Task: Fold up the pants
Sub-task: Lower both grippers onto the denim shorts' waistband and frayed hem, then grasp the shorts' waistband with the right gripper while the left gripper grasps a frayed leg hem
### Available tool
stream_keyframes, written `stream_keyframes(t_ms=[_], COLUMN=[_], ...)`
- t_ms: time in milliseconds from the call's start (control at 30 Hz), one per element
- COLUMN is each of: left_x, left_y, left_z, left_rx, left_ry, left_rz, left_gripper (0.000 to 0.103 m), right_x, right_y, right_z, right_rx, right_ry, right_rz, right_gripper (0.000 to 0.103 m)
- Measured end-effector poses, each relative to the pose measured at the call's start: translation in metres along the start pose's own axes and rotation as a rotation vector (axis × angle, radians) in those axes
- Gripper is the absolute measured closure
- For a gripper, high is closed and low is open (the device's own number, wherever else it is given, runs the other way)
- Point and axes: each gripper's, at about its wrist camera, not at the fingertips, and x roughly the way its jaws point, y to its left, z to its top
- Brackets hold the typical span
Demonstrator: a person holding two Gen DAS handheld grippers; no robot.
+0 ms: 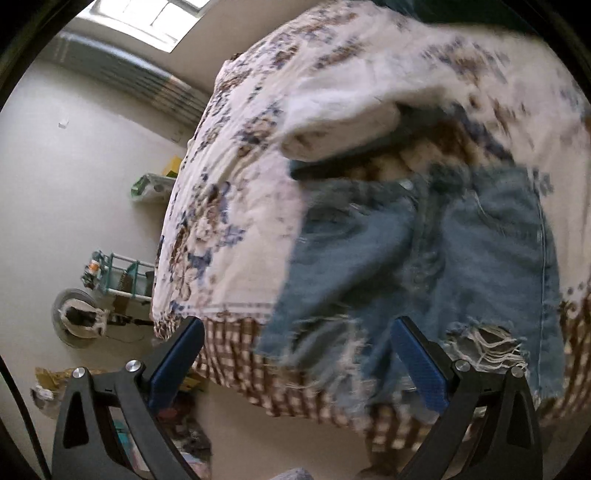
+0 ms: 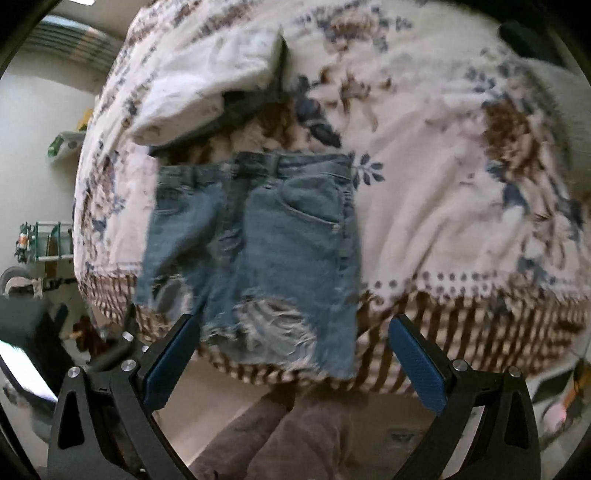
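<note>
Both tools stood wide open and empty: the left tool hung over the frayed hems of the denim shorts, and the right tool hung at the same near edge, with no cloth between its blue pads.

The shorts lay flat on the bed, front side up, waistband toward 12 o'clock and ragged leg openings toward 6 o'clock, close to the bed's edge. They rested partly on the floral blanket and partly on the brown checked sheet beneath it. That spread-out layout, I judged, was there so the legs could be picked up from the near side and carried over; the fold appeared not yet begun.

A white pillow sat just beyond the waistband at 12 o'clock, probably pushed back to leave room.

The left view took in the room off toward 9 o'clock: a pale wall, a window and a teal rack, with the shorts cropped close. The right view showed the whole garment, including the right-hand pocket, plus the person's grey-brown trouser legs at 6 o'clock. Both views were blurred.
</note>
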Motion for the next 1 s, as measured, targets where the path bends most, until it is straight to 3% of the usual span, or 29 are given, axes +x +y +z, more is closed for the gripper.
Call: stream_keyframes(t_ms=[133, 233, 333, 500, 633, 767, 1000], left_x=[0.015, 0.017, 0.01, -0.008, -0.015, -0.01, 0.001], left_y=[-0.068, -0.106, -0.136, -0.177, -0.205, -0.223, -0.224], left_z=[-0.02, -0.038, -0.051, -0.062, -0.069, -0.072, -0.073], left_rx=[0.008, -0.06, -0.074, -0.034, -0.01, 0.009, 0.02], left_ry=[0.093, 0.182, 0.207, 0.156, 0.115, 0.1, 0.08], left_rz=[-0.013, -0.094, -0.122, -0.13, -0.107, -0.074, -0.089], left_gripper=[0.0, 0.0, 0.0, 0.0, 0.0, 0.0, 0.0], right_x=[0.056, 0.09, 0.115, 0.143, 0.155, 0.166, 0.185], right_y=[-0.043, -0.066, -0.078, -0.086, -0.091, -0.089, -0.072], right_z=[0.024, 0.041, 0.057, 0.078, 0.092, 0.099, 0.105], right_rx=[0.005, -0.031, -0.071, -0.096, -0.045, -0.06, -0.08], right_ry=[0.106, 0.18, 0.224, 0.263, 0.264, 0.257, 0.269], right_rz=[0.057, 0.087, 0.084, 0.129, 0.24, 0.234, 0.263], right_gripper=[0.0, 0.0, 0.0, 0.0, 0.0, 0.0, 0.0])
